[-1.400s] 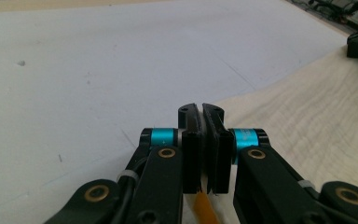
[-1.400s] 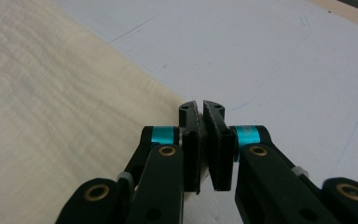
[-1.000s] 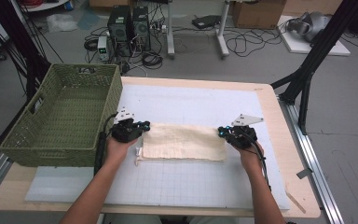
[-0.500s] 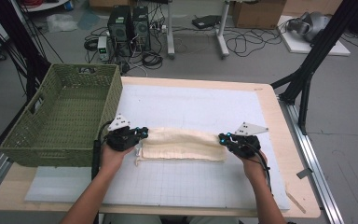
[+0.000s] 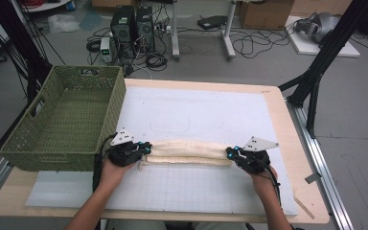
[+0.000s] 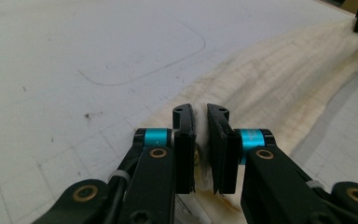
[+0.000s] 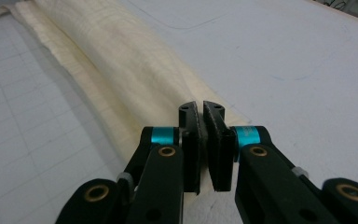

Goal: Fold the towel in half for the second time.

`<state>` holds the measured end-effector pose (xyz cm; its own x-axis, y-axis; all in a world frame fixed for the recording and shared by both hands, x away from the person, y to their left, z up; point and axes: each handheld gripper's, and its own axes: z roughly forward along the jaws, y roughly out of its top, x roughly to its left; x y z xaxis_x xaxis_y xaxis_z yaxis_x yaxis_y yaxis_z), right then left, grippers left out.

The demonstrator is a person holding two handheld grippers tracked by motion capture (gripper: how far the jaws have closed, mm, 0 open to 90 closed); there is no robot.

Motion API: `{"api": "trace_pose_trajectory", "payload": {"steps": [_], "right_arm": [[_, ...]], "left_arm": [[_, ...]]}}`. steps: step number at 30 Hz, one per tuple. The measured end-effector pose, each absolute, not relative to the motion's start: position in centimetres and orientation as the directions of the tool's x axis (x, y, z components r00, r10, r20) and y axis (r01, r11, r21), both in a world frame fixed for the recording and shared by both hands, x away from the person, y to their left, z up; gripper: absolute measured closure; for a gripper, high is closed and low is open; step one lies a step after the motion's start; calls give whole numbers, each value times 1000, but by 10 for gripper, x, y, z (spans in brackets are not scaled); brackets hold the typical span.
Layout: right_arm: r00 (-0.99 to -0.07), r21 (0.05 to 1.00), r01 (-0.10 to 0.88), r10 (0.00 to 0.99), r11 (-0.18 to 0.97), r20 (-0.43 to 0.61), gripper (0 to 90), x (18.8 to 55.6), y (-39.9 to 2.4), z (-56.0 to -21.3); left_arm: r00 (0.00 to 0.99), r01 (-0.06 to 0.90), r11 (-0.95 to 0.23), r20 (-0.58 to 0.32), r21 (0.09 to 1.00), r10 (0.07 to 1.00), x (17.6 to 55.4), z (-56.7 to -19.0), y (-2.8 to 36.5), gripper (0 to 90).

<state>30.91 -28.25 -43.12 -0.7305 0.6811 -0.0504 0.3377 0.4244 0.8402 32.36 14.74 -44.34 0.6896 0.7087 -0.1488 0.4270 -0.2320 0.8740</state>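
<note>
A cream cloth lies as a long narrow folded strip on the white gridded mat. My left gripper is at its left end and my right gripper at its right end, each held in a hand. In the left gripper view the left gripper has cloth filling the narrow gap between its jaws, which have just been opening a little. In the right gripper view the right gripper is pinched tight on the cloth's edge.
A green woven basket stands on the table's left side, close to my left hand. Past the table's far edge are computer towers, cables and a black frame leg.
Both grippers have come toward the near edge, carrying the cloth's far edge over itself. The cloth went from a wide flat sheet to a narrow folded strip.
</note>
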Motion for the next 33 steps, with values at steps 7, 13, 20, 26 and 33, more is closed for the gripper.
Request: {"api": "trace_pose_trajectory", "payload": {"steps": [7,13,20,26,33], "right_arm": [[-740,820,352,671,451,-51,857,300,-281,-436],[-740,815,357,671,457,-53,853,299,-281,-438],[-735,816,364,676,449,-43,821,299,-282,-437],[-706,847,362,707,390,-24,657,298,-286,-423],[-680,874,345,733,343,-20,515,301,-266,-406]], "left_arm": [[689,451,-251,-155,857,708,314,-447,152,809],[668,415,-188,-158,890,727,313,-429,150,591],[668,401,-138,-186,906,720,329,-422,134,550],[674,456,-194,-195,869,712,340,-433,116,683],[689,470,-281,-149,837,710,339,-440,112,738]]}}
